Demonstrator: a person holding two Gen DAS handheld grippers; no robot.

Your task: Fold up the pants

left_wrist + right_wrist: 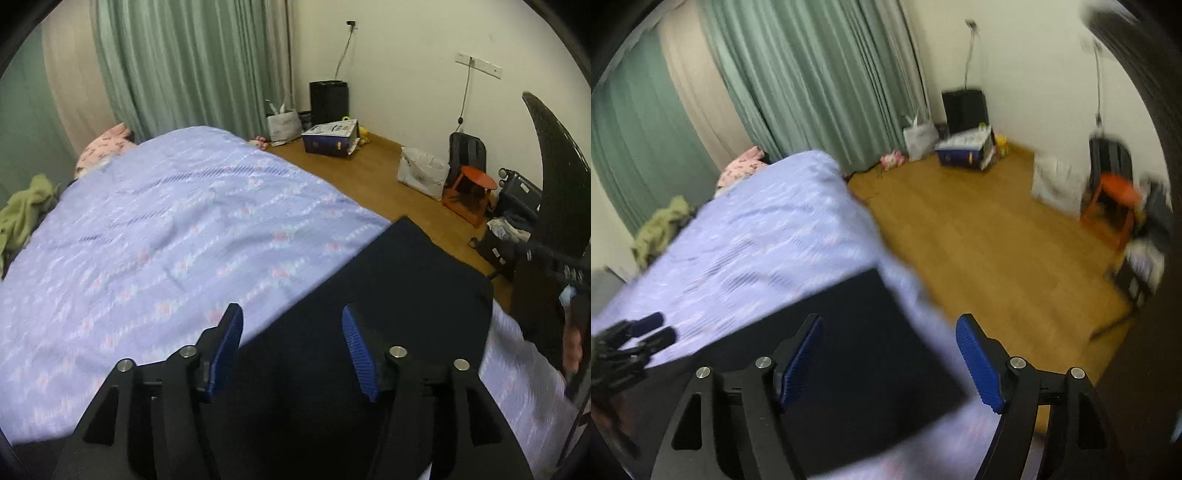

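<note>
Folded pants [388, 295] on bed [166, 221], seemingly flat.

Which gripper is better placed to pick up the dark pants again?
Probably the left gripper: its open jaws hang right over the dark pants. The right gripper is open too, nearer their edge.

Dark navy pants [388, 295] lie folded flat in a neat rectangle near the bed's corner.
</note>
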